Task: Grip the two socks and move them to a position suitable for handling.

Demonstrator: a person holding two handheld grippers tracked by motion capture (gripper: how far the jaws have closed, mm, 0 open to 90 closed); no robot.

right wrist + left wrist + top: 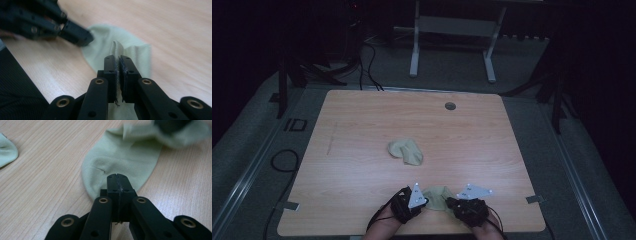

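The near sock (438, 198) lies at the front edge of the tabletop (362, 145), pale green and stretched between the two hands. The left gripper (117, 178) is pressed together on one end of it – the rounded toe end, by the look of it – with fabric pinned right at the tips. The right gripper (118, 61) pinches a raised fold at the other end (the ribbed cuff stands up between its pads). A second sock (406, 152) sits crumpled well apart, toward the middle of the tabletop.

The right hold is thin – a narrow ridge of cloth. If the hands pull apart or lift unevenly, I'd expect that fold to slip free, leaving the sock dangling from the left gripper or bunching instead of lying flat.
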